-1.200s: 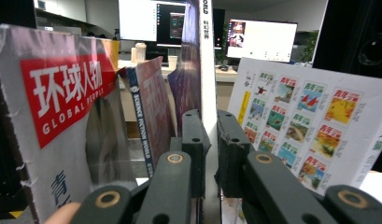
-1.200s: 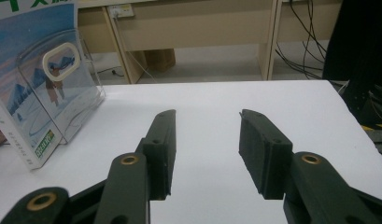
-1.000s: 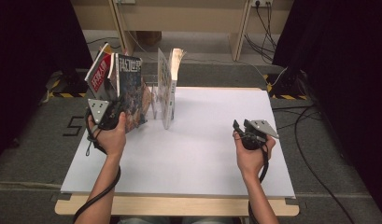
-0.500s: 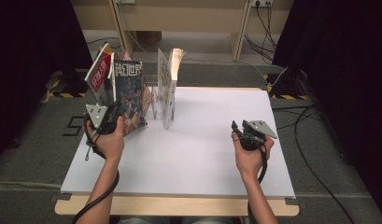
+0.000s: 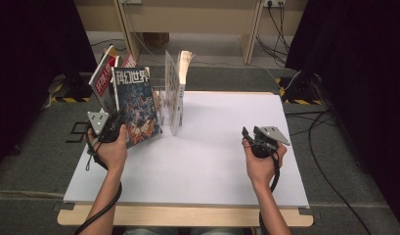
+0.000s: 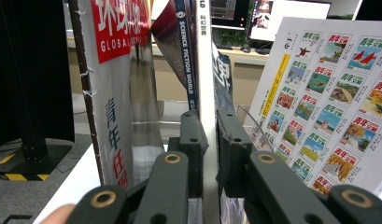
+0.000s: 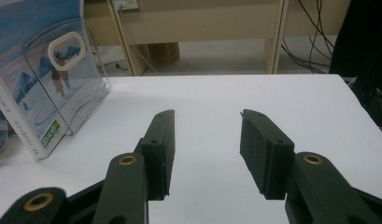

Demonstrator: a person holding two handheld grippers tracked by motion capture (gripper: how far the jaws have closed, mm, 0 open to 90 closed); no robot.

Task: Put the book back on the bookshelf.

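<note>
A person sits at a white table (image 5: 212, 161) holding 2 two-jaw grippers, 1 in each hand.

The left gripper (image 5: 109, 128) is clenched on a science fiction magazine (image 5: 135, 105), gripping its lower edge near the spine. In the left gripper view, the 2 black jaws of the left gripper (image 6: 208, 140) press on either side of the magazine's white spine (image 6: 205, 70), which rises straight up from between them. The magazine stands upright, its long axis vertical, its cover facing the person in the high view.

Just to the left of that gripper leans a red and white magazine (image 6: 109, 79), tilted away. To the gripper's right, and slightly beyond it, stands a clear plastic holder (image 5: 161, 105) with another magazine (image 6: 328, 93) upright against it, its back cover printed with a grid of small covers.

The right gripper (image 5: 254, 139) rests released and empty, well apart from the magazines, with bare table between its open jaws in the right gripper view (image 7: 207, 154). The holder (image 7: 72, 79) lies ahead and to its left.

The left hand (image 5: 109, 152) is far nearer the holder, so any placing of the held magazine likely means carrying it rightward and forward, keeping it upright.
</note>
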